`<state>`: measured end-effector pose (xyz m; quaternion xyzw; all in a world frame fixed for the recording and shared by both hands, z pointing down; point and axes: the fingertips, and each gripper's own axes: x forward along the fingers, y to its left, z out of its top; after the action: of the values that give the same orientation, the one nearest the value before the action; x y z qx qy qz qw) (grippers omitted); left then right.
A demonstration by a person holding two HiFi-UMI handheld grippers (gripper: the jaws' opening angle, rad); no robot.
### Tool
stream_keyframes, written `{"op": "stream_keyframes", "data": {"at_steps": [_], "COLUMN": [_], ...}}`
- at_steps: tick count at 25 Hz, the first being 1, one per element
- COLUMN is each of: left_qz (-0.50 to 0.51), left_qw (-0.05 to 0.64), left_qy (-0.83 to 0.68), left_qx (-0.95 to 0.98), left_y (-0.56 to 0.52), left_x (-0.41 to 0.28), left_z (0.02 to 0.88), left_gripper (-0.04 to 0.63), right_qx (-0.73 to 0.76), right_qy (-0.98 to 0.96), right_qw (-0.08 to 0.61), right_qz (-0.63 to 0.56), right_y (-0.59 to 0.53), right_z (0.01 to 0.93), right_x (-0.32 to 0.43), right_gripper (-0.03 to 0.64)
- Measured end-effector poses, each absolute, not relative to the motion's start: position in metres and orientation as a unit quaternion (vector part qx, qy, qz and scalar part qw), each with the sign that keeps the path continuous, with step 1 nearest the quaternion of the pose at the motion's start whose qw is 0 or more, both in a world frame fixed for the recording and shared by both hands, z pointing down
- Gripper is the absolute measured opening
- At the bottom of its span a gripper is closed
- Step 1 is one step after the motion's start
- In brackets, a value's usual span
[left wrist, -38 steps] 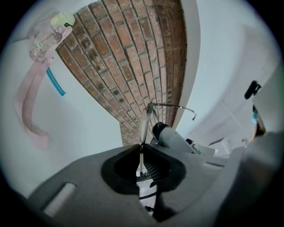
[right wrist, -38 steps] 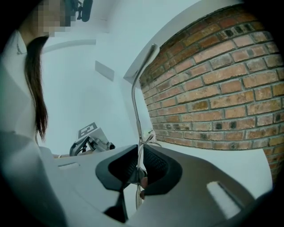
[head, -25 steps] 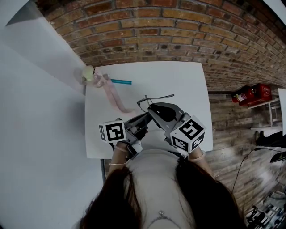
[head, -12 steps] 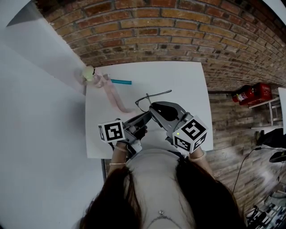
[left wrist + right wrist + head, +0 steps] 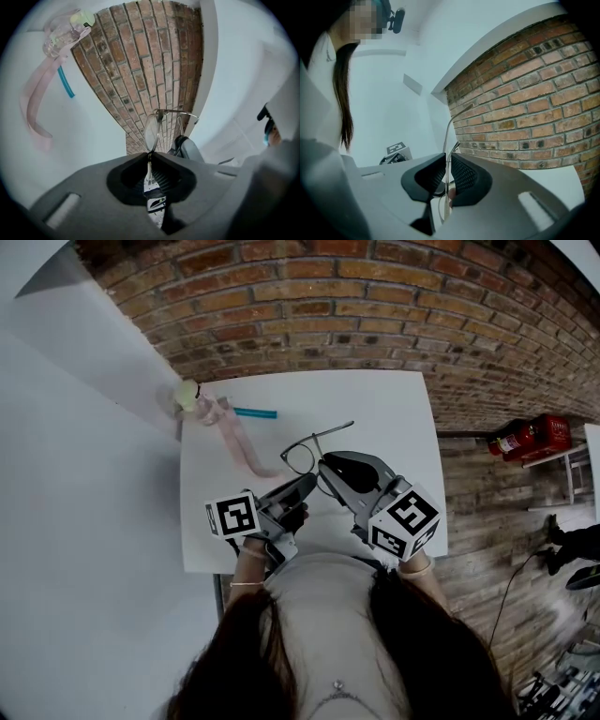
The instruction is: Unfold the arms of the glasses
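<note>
The thin wire-framed glasses [image 5: 307,448] hang above the white table [image 5: 394,418], held between both grippers. My left gripper [image 5: 306,482] is shut on the frame beside one lens; in the left gripper view the lens [image 5: 152,131] stands upright just past the jaws [image 5: 149,159]. My right gripper [image 5: 324,465] is shut on the glasses too, with the wire [image 5: 449,129] running up from between its pads [image 5: 448,164]. One arm [image 5: 333,431] sticks out up and to the right. The other arm is hard to make out.
Pink goggles with a strap [image 5: 225,427] and a pale yellow-green piece [image 5: 189,392] lie at the table's far left corner, beside a teal stick [image 5: 254,412]. A brick wall [image 5: 375,306] backs the table. A red fire extinguisher [image 5: 525,437] lies on the floor, right.
The glasses' free arm has swung upward and away from the lenses. My right gripper has shifted slightly right and toward me; the left gripper has held its place.
</note>
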<state>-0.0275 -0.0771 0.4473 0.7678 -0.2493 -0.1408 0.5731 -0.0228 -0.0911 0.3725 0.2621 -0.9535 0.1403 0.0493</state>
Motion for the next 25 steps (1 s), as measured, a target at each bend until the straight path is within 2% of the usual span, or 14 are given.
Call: {"op": "stream_keyframes", "data": {"at_steps": [3, 6, 13, 25], "left_qz": [-0.158, -0.142, -0.183, -0.171], "left_qw": [0.593, 0.573, 0.608, 0.594], "left_qy": [-0.244, -0.251, -0.231, -0.244], "left_qx": [0.751, 0.767, 0.737, 0.747], "left_y": [-0.075, -0.078, -0.076, -0.079], "left_x": [-0.025, -0.028, -0.021, -0.029], "left_z": [0.445, 0.447, 0.437, 0.44], "left_gripper": [0.021, 0.021, 0.022, 0.023], "right_qx": [0.265, 0.267, 0.275, 0.284], "right_qy": [-0.953, -0.952, -0.95, -0.947], "right_qw": [0.047, 0.044, 0.031, 0.017], "right_qz": [0.141, 0.142, 0.147, 0.151], "right_y": [-0.092, -0.093, -0.096, -0.099], "right_z": [0.371, 0.369, 0.365, 0.359], "right_x": [-0.02, -0.017, -0.01, -0.002], "right_gripper": [0.038, 0.037, 0.032, 0.031]}}
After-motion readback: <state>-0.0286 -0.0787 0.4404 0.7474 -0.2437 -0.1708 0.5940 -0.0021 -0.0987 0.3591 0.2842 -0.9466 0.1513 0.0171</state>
